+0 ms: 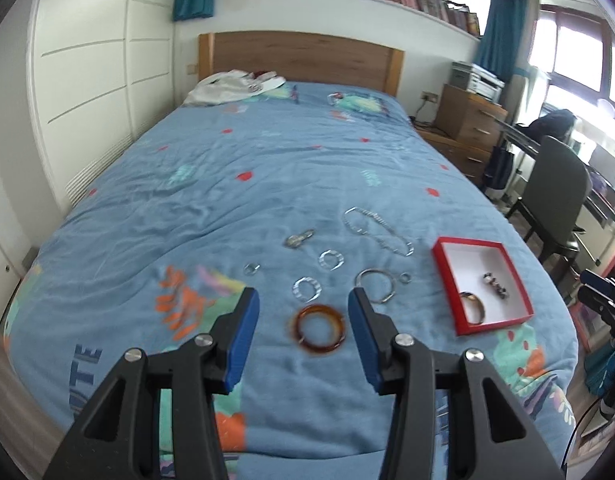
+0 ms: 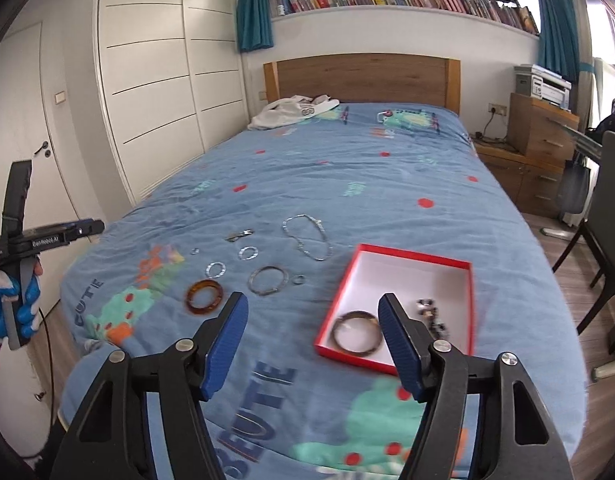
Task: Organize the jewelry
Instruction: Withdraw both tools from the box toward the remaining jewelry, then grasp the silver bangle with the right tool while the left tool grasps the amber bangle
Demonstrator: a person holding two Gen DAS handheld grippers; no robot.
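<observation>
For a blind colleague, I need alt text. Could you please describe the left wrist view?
The open left gripper hovers over a blue bedspread, its blue fingers framing an amber bangle. Beyond it lie silver rings, hoops and a chain necklace. To the right, a red box already holds a bangle and a dark beaded piece.

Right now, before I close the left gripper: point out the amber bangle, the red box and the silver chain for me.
amber bangle [image 1: 318, 331]: left wrist view, on its near rim.
red box [image 2: 407, 254]: right wrist view, on its far red wall.
silver chain [image 1: 377, 229]: left wrist view, on the links mid-loop.
</observation>
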